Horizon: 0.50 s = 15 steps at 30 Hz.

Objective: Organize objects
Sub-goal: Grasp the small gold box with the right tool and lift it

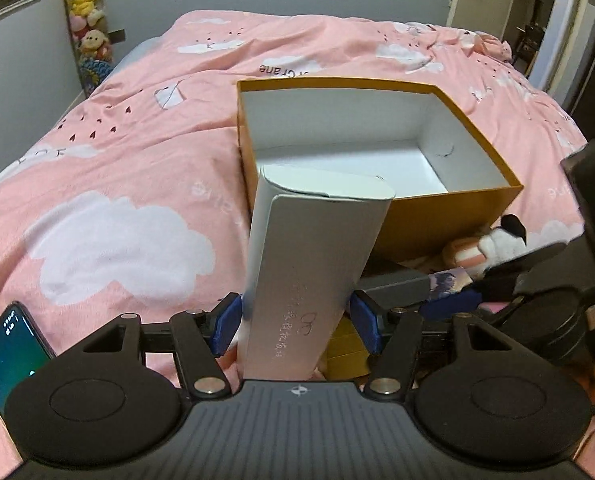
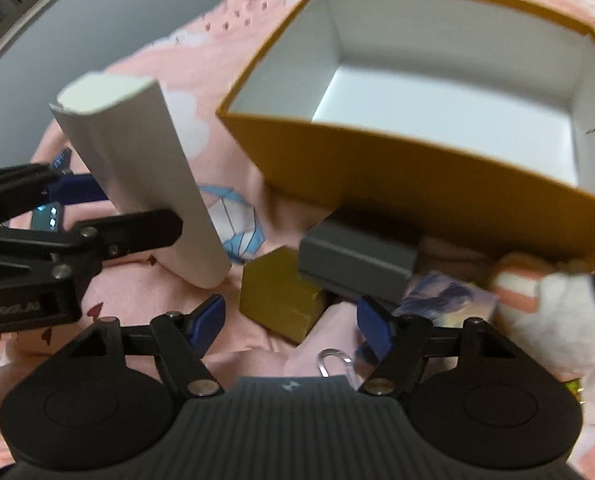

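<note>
- Fingers of the left gripper (image 1: 297,318) clamp a tall white carton (image 1: 309,264) by its lower sides, blue pads pressed against both faces.
- From the left wrist view the white carton stands nearly upright, leaning slightly, with its curved top flap closed and faint printed characters running down its front.
- Its top overlaps the near-left corner of an open orange box (image 1: 449,216) in that view; the right wrist view shows the carton to the left of the box and apart from it, raised off the bedding.
- The orange box sits on a bed (image 1: 109,168) covered with a pink duvet printed with white clouds, and its white interior holds nothing visible.
- Fingers of the right gripper (image 2: 291,322) stand wide apart with nothing between them, hovering low over the duvet.
- Just ahead of the right gripper lies a small gold box (image 2: 277,296), touching a grey box (image 2: 357,268) that rests against the orange box's near wall.
- To the right of the grey box lies a small card (image 2: 449,300) with a bluish-purple picture, and beside it a plush toy (image 2: 553,304) in white, pink and black.
- A clear hook-shaped item (image 2: 331,362) lies on the duvet close to the right gripper's body; what it is cannot be told.
- A lit phone (image 1: 7,348) is mounted at the left gripper's left edge.
- A column of stuffed toys (image 1: 85,20) hangs on the far wall, left of the bed.
</note>
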Motion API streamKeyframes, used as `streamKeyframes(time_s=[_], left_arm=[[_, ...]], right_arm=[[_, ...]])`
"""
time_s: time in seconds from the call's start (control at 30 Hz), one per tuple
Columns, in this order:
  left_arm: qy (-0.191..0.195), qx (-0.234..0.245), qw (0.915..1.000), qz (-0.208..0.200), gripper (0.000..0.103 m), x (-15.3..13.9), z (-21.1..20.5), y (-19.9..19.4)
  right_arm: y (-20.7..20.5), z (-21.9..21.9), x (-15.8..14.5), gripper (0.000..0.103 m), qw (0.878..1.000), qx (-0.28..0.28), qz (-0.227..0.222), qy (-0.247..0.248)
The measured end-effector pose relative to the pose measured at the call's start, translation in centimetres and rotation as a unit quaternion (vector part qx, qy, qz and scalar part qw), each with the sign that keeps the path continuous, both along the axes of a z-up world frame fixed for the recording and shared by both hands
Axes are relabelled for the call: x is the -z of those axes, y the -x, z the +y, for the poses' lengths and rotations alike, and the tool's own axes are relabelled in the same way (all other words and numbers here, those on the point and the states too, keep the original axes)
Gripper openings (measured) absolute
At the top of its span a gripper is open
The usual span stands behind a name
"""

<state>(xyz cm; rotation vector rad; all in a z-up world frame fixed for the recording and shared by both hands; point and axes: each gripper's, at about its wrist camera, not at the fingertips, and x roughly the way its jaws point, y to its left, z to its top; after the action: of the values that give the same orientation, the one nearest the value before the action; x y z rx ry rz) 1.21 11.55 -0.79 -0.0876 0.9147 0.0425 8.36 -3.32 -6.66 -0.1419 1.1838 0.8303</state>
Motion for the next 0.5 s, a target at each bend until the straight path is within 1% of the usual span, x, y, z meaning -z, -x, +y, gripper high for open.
streamKeyframes(time_s=[0.13, 0.23, 0.3, 0.4, 0.5], left_arm=[[0.017, -0.012, 0.9997, -0.007, 0.069, 0.4, 1.0, -0.1], [0.03, -0.024, 0.9992, -0.013, 0.069, 0.7, 1.6, -0.4], [0.037, -0.032, 0.9987, -0.013, 0.068, 0.9, 1.8, -0.6], [0.04, -0.04, 0.9983, -0.015, 0.068, 1.2, 1.8, -0.8], [0.037, -0.046, 0.9981, -0.017, 0.068, 1.5, 1.6, -0.7]], right_arm=[[-0.1, 1.6, 1.6, 0.074, 1.0, 0.006, 0.026, 0.009], [-0.2, 2.5, 2.1, 0.075, 1.0, 0.014, 0.021, 0.012], [-0.2, 3.2, 2.3, 0.075, 1.0, 0.009, 0.028, 0.012], [0.0, 4.1, 3.0, 0.075, 0.999, 0.009, 0.025, 0.029], [-0.3, 4.5, 4.0, 0.074, 0.998, 0.03, 0.034, 0.034]])
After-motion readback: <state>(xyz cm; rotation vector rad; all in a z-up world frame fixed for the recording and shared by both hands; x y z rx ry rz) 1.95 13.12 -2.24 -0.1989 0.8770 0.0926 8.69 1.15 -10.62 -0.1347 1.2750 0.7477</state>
